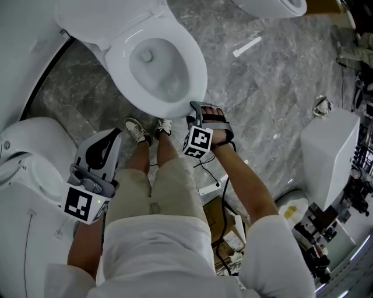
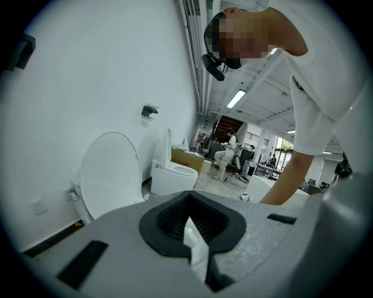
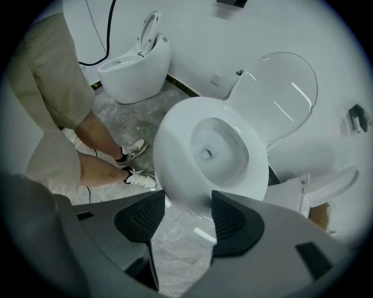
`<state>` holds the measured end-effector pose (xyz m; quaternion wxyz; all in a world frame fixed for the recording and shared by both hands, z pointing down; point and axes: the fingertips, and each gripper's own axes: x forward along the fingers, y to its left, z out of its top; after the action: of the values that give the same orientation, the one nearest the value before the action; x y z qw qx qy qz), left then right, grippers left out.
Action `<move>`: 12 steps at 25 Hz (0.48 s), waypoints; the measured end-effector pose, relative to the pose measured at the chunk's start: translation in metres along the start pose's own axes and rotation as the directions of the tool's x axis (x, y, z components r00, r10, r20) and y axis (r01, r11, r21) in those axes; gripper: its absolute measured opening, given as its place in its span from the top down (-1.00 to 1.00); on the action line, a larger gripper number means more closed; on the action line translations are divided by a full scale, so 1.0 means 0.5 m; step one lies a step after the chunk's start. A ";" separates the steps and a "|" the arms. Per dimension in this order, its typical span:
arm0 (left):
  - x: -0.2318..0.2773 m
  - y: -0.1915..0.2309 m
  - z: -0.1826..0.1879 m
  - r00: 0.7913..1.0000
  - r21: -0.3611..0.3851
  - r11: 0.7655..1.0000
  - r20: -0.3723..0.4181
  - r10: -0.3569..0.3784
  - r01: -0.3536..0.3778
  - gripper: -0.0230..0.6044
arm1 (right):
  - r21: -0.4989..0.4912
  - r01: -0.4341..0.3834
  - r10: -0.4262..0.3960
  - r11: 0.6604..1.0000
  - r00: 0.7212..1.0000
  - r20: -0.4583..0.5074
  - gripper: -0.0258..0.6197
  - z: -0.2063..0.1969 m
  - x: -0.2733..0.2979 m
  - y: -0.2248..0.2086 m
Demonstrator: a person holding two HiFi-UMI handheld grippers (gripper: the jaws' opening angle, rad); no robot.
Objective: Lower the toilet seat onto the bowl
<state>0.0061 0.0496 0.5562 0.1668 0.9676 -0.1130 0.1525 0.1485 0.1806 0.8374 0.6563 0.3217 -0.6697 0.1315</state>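
The white toilet (image 1: 195, 70) stands ahead of the person's feet. Its seat (image 3: 175, 157) lies flat on the bowl and its lid (image 3: 285, 87) stands raised against the wall. My right gripper (image 1: 204, 107) hovers just in front of the bowl's front rim. In the right gripper view the right gripper (image 3: 187, 212) is open, a gap of floor showing between the pads and nothing held. My left gripper (image 1: 111, 137) hangs lower left beside the person's leg, away from the toilet. Its pads (image 2: 175, 212) meet and hold nothing. A raised white lid (image 2: 111, 171) shows beyond them.
A second toilet (image 1: 23, 169) stands close at the left and a third toilet (image 1: 274, 6) at the top right. A white box-like unit (image 1: 329, 151) stands to the right. An open cardboard box (image 1: 224, 227) and cables lie on the marble floor (image 1: 262, 87). The person's shoes (image 1: 139, 130) touch the bowl's base.
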 end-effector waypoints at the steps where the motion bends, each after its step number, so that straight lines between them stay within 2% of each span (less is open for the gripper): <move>1: 0.000 -0.001 -0.002 1.000 0.000 1.000 -0.001 -0.002 0.002 0.92 | 0.000 -0.001 0.001 1.000 1.000 -0.004 0.17 -0.002 0.004 0.004; 12: 0.000 0.028 -0.027 1.000 -0.016 1.000 -0.020 0.009 -0.010 0.92 | 0.008 -0.047 0.047 0.999 0.997 -0.053 0.17 -0.018 0.059 0.029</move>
<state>-0.0012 0.0417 0.5721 0.1752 0.9641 -0.1172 0.1618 0.1490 0.1896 0.8703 0.6697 0.3042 -0.6589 0.1575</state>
